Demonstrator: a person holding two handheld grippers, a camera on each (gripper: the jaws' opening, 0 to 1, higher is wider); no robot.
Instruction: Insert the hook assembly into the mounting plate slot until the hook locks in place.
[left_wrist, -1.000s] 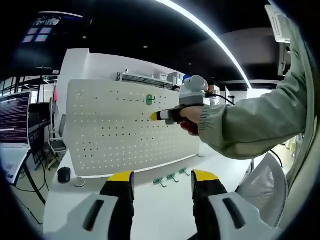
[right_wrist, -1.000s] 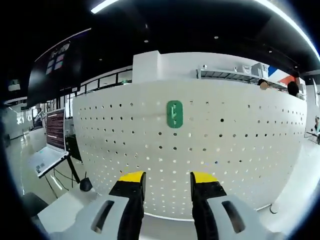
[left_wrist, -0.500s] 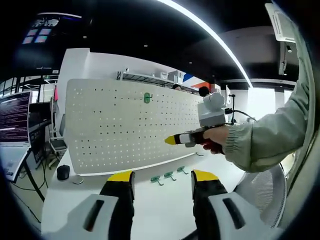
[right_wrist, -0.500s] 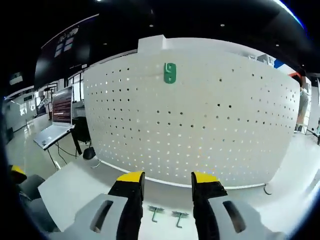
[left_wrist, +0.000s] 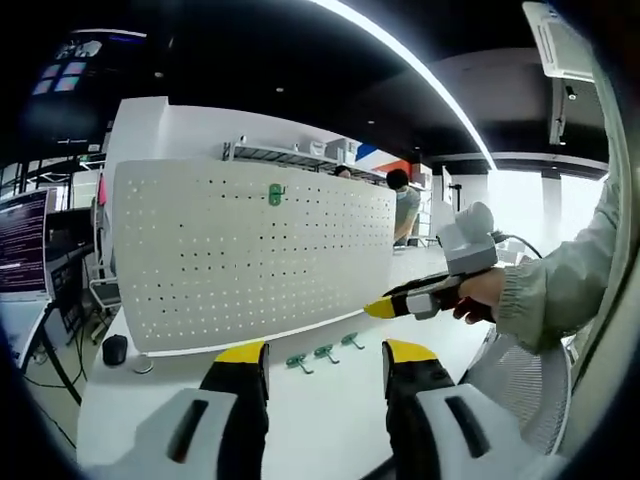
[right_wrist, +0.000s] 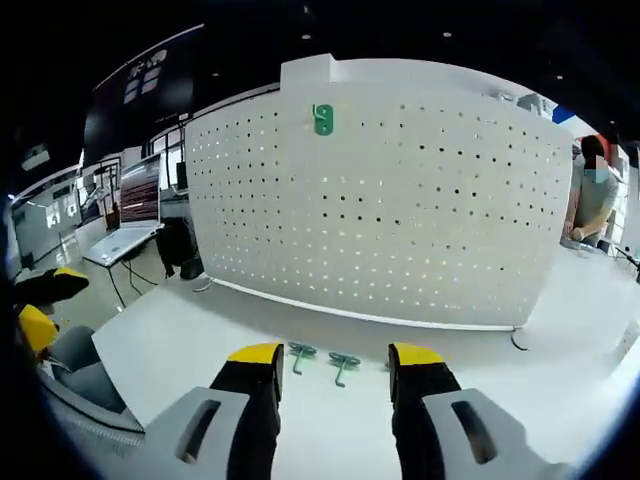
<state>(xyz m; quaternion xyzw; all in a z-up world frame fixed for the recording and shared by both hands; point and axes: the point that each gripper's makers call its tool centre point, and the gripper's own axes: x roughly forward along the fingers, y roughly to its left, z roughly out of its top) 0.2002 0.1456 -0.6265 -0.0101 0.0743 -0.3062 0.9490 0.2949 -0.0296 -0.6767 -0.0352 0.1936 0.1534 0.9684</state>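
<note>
While I hover, both grippers' fingers gape, empty.
Green plastic hook (right_wrist: 322, 119) seated in matte perforated pegboard (right_wrist: 400, 220); spare hooks (right_wrist: 322, 359) flat on bench (right_wrist: 180, 340).

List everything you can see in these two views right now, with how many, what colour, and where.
Pegboard: one, white, upright on the table.
Mounted hook: one, green, near the pegboard's top edge.
Loose hooks: three, green, on the table before the pegboard.
Table: one, white.
Mouse: one, black, on the table by the pegboard's end.
Monitor: one, lit, beyond the table.
Bystander: one, behind the pegboard.
Left gripper: yellow-tipped fingers, open, empty.
Right gripper: yellow-tipped fingers, open, empty, above the loose hooks.
Sleeve: one, pale green, holding the right gripper.
</note>
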